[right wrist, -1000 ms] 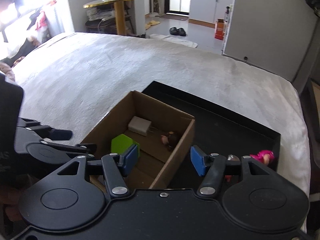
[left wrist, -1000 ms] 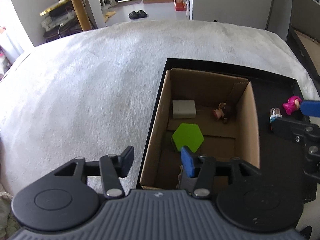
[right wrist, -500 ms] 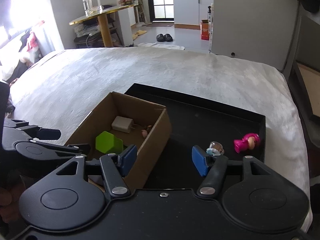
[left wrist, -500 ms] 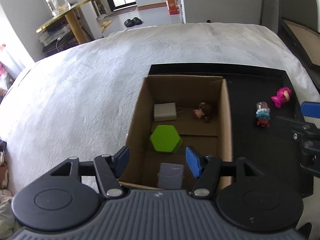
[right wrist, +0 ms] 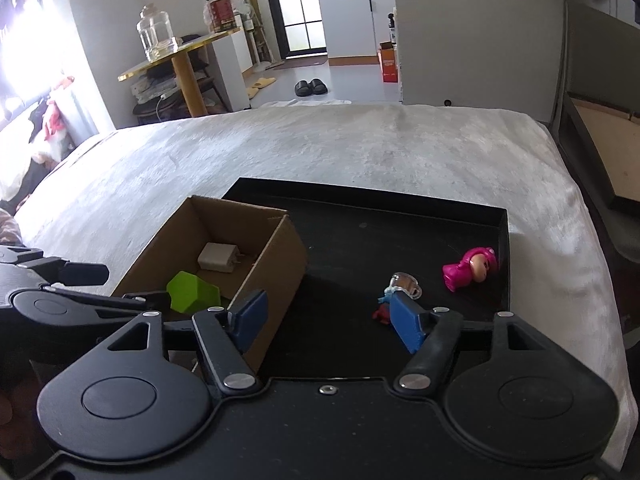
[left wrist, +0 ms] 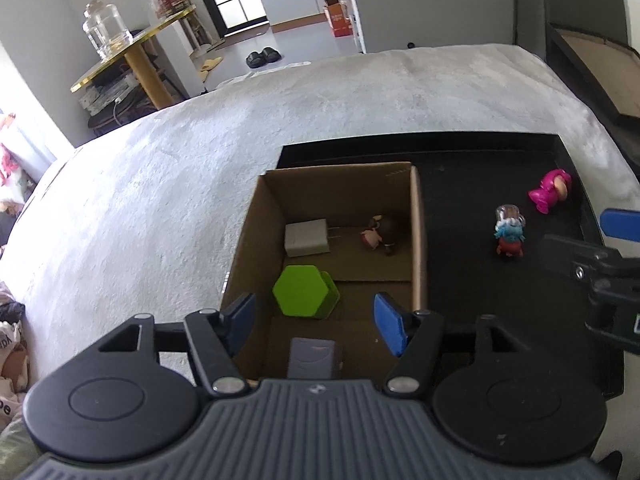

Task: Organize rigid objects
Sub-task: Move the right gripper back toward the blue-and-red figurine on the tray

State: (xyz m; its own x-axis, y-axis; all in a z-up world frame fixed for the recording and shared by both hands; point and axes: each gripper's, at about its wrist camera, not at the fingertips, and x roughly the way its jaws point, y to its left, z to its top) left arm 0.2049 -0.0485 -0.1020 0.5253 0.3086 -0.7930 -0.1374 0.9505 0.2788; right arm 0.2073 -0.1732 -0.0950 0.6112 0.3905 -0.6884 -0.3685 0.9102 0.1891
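Observation:
A cardboard box (left wrist: 416, 240) stands on a black tray (left wrist: 472, 184). In it lie a green hexagonal block (left wrist: 304, 291), a white charger (left wrist: 306, 237), a small brown figure (left wrist: 380, 231) and a grey block (left wrist: 313, 358). On the tray lie a pink figure (left wrist: 549, 191) and a blue-and-red figure (left wrist: 509, 232). My left gripper (left wrist: 316, 326) is open and empty above the box's near end. My right gripper (right wrist: 330, 318) is open and empty over the tray (right wrist: 360, 248), beside the box (right wrist: 276, 276), its right finger close to the blue-and-red figure (right wrist: 400, 288). The pink figure (right wrist: 472, 267) lies farther right.
The tray rests on a white-covered bed (left wrist: 200, 184). Beyond it stand a gold round table with a glass jar (right wrist: 157, 40), slippers (right wrist: 311, 87) on the floor and a dark frame (right wrist: 592, 152) to the right.
Both grippers have drawn back and turned, so the box and tray sit more to the left and lower in each view. The grey block now shows in the box. Both stay open.

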